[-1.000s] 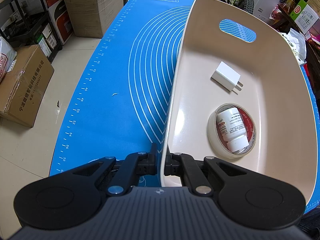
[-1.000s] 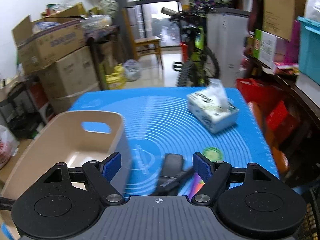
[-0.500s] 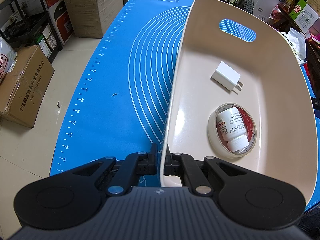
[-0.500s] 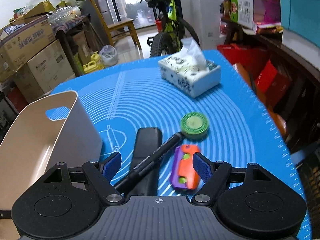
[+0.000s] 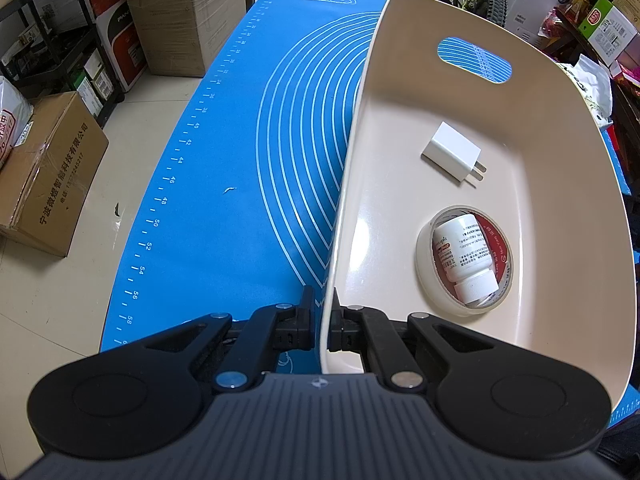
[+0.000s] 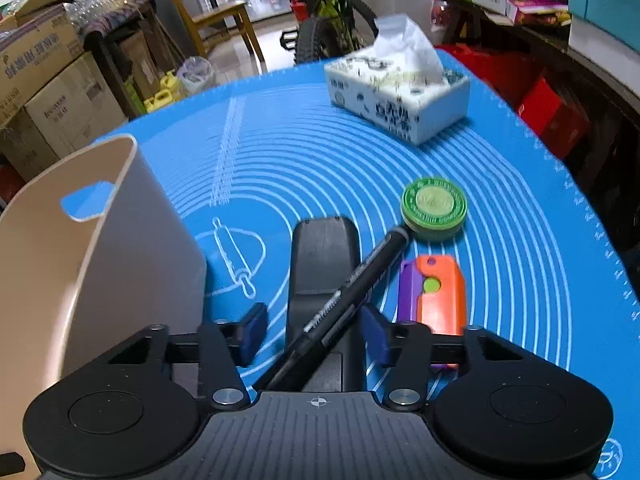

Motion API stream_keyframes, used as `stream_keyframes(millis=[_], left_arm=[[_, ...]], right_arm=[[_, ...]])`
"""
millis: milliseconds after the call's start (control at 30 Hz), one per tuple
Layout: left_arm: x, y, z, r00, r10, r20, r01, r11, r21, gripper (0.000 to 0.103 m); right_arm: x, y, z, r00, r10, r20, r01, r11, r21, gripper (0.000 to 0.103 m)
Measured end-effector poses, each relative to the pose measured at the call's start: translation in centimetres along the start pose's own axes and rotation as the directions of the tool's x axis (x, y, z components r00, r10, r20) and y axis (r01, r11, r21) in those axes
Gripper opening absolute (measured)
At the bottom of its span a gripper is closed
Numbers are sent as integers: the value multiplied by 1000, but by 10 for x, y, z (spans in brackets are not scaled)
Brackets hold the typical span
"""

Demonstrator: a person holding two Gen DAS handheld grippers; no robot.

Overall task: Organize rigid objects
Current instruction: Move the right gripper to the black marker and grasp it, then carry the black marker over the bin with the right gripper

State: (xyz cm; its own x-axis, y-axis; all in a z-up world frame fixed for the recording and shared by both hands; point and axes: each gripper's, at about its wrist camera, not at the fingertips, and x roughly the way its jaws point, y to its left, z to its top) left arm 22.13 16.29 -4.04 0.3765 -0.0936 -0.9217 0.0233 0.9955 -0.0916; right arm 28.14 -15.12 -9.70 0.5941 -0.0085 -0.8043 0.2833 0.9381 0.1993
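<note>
My left gripper (image 5: 320, 320) is shut on the near rim of a beige bin (image 5: 560, 120). In the bin lie a white charger (image 5: 450, 152) and a white pill bottle (image 5: 464, 252) inside a tape roll (image 5: 428, 280). My right gripper (image 6: 314, 336) is open, its blue pads on either side of a black remote (image 6: 324, 256) and a black marker (image 6: 352, 284) that lies across it. A purple and orange toy (image 6: 436, 296) and a green round tin (image 6: 434, 206) lie to the right. The bin (image 6: 132, 256) stands left of the remote.
A tissue box (image 6: 396, 92) stands at the far side of the blue mat (image 6: 320, 152). Cardboard boxes (image 5: 44, 172) sit on the floor left of the table. A bicycle (image 6: 332, 12) and shelves stand beyond the table.
My right gripper has dropped down and forward over the remote and marker, and its jaws now straddle them more narrowly. The left gripper and bin have not moved.
</note>
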Motion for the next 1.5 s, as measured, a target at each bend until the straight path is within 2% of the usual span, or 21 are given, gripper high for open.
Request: stream_keyframes(millis=[33, 200, 267, 300, 400, 767, 1100, 1300, 1500], left_arm=[[0, 0, 0, 1000, 0, 0, 0, 1000, 0, 6], [0, -1, 0, 1000, 1, 0, -1, 1000, 1, 6], [0, 0, 0, 1000, 1, 0, -1, 1000, 0, 6], [0, 0, 0, 1000, 1, 0, -1, 1000, 0, 6], [0, -1, 0, 1000, 3, 0, -3, 1000, 3, 6], [1, -3, -1, 1000, 3, 0, -3, 1000, 1, 6], [1, -3, -1, 1000, 1, -1, -1, 1000, 0, 6], [1, -3, -1, 1000, 2, 0, -2, 1000, 1, 6], [2, -2, -1, 1000, 2, -1, -2, 1000, 0, 6]], right_arm=[[1, -1, -2, 1000, -7, 2, 7, 1000, 0, 46], [1, -7, -5, 1000, 12, 9, -12, 1000, 1, 45], [-2, -9, -4, 1000, 10, 20, -10, 1000, 13, 37], [-2, -12, -4, 1000, 10, 24, -10, 1000, 27, 28], [-5, -21, -3, 999, 39, 21, -40, 998, 48, 24], [-18, -21, -15, 997, 59, 45, -59, 998, 11, 24], [-53, -20, -9, 987, 94, 128, -95, 995, 2, 24], [-88, -9, 3, 966, 157, 206, -156, 988, -19, 24], [-119, 24, 6, 935, 254, 247, -232, 966, -113, 24]])
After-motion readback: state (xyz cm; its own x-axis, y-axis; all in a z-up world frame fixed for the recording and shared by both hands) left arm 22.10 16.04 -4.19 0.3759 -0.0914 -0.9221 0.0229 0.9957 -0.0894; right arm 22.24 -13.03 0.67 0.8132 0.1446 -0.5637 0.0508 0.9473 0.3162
